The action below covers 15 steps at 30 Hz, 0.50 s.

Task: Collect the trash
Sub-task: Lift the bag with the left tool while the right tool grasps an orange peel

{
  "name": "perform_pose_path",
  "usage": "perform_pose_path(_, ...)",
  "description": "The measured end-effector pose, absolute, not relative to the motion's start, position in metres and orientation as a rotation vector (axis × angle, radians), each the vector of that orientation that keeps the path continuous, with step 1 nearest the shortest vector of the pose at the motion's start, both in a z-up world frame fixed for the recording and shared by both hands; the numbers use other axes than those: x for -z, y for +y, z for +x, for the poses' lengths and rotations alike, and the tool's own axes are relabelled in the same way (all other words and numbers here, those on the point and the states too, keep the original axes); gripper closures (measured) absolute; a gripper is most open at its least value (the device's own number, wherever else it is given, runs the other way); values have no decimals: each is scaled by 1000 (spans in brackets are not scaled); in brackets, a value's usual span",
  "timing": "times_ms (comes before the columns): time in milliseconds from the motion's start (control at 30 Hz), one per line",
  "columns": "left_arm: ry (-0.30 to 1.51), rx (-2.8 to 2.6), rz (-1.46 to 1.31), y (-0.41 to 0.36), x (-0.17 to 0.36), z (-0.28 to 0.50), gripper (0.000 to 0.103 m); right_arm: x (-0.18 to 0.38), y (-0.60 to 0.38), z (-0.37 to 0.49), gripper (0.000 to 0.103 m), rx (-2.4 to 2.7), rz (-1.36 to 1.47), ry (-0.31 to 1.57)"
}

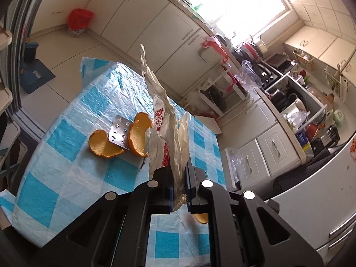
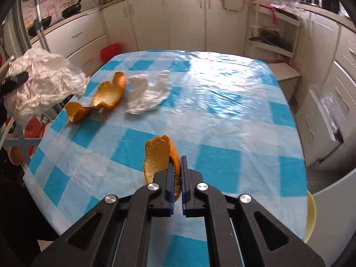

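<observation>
Left tool [image 1: 178, 178] pinches plastic bag [image 1: 164, 120], right tool [image 2: 177, 173] orange peel [image 2: 159, 155] — above checkered kitchen table [image 2: 222, 111].

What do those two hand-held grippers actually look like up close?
Both look alike. The left hand-held gripper and the right hand-held gripper are matte black angular plastic frames with triangular cut-outs and round silver bolt heads at the joints. Each has two straight black fingers edged with blue pads. No cables, labels or sleeves show.

Daylight is pouring through a bright window [image 1: 240, 2] into a kitchen lined with cream cabinets [image 1: 142, 15]. A table in blue-and-white checked cloth [image 2: 222, 102] is standing on the pale tiled floor [image 1: 57, 44].
</observation>
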State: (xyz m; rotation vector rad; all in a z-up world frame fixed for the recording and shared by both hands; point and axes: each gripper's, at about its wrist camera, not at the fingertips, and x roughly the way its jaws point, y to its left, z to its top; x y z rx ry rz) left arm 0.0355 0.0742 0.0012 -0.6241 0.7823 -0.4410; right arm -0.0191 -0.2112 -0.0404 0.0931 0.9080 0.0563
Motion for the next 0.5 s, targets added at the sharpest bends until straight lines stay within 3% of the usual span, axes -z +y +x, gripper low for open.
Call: perform_pose_path(500,857,515,-293,-35,22,16,95,41,-278,-47,98,33,239,849)
